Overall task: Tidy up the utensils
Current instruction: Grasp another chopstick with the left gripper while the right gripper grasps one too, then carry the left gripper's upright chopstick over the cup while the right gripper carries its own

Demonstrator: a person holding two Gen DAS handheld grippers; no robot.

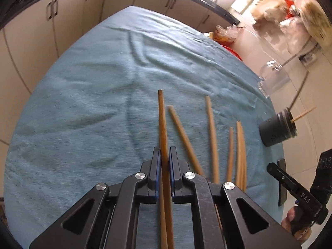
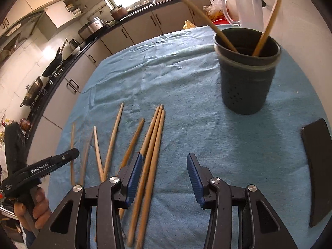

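Note:
My left gripper (image 1: 164,155) is shut on a wooden chopstick (image 1: 161,114), which sticks out ahead of the jaws above the blue cloth (image 1: 83,103). Several more chopsticks (image 1: 212,137) lie on the cloth to its right. The dark holder cup (image 2: 247,78) stands upright at the far right with two chopsticks (image 2: 263,35) leaning in it. It also shows in the left wrist view, as the cup (image 1: 276,128) by the table's right edge. My right gripper (image 2: 165,161) is open low over the cloth. Three loose chopsticks (image 2: 154,143) lie just inside its left finger, not pressed.
A flat black slab (image 2: 317,166) lies on the cloth at the right edge. A clear pitcher (image 2: 244,4) stands behind the cup. A person's hand (image 2: 39,205) shows at the lower left. Kitchen cabinets and a counter (image 2: 87,39) with pans run along the left and back.

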